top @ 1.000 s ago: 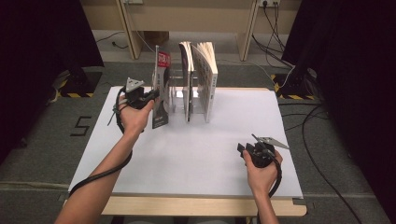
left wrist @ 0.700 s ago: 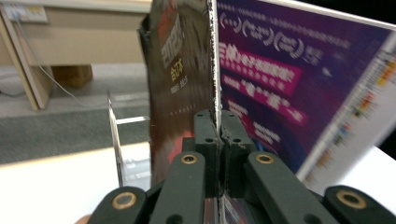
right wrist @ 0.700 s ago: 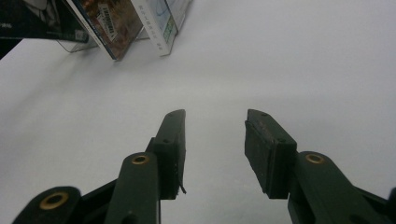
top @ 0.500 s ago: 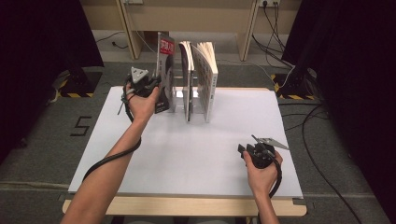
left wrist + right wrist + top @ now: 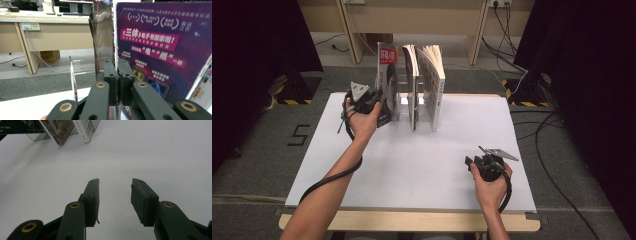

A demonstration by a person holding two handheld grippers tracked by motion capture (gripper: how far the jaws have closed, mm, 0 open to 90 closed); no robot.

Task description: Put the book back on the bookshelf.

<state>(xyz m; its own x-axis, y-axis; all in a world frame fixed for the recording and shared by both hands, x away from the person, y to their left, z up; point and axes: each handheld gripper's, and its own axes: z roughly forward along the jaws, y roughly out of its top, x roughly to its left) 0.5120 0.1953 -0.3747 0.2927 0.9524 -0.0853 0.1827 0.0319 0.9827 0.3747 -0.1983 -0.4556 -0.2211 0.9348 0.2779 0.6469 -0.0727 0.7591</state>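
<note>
At the left of the high view the left gripper (image 5: pixel 373 101) has its jaws pinched nearly shut on the edge of a thin magazine (image 5: pixel 387 85), the leftmost of the books standing at the far middle of the white counter (image 5: pixel 412 165). Over the last second the hand has carried that magazine inward and slightly down: it stood tilted and a little proud of the row, and now it rests nearly upright on its lower edge, close beside the clear bookend (image 5: pixel 404 102). That suggests the placing is almost finished and letting go is what remains. In the left gripper view the black pads (image 5: pixel 110 75) press a glossy, dark cover edge between them, with the purple back cover (image 5: pixel 160 45), printed in white and pink lettering, flat and shiny to the right, and a thin transparent plate (image 5: pixel 73 77) standing on edge to the left. Next in the row stand two thicker paperbacks (image 5: pixel 427 85), their cream pages fanned loosely at the top. The counter is smooth and matt with a pale wooden front lip. At the right, the right gripper (image 5: pixel 472 162) has not moved; it rests low near the front corner, its ribbed jaws standing well apart with nothing between them.
</note>
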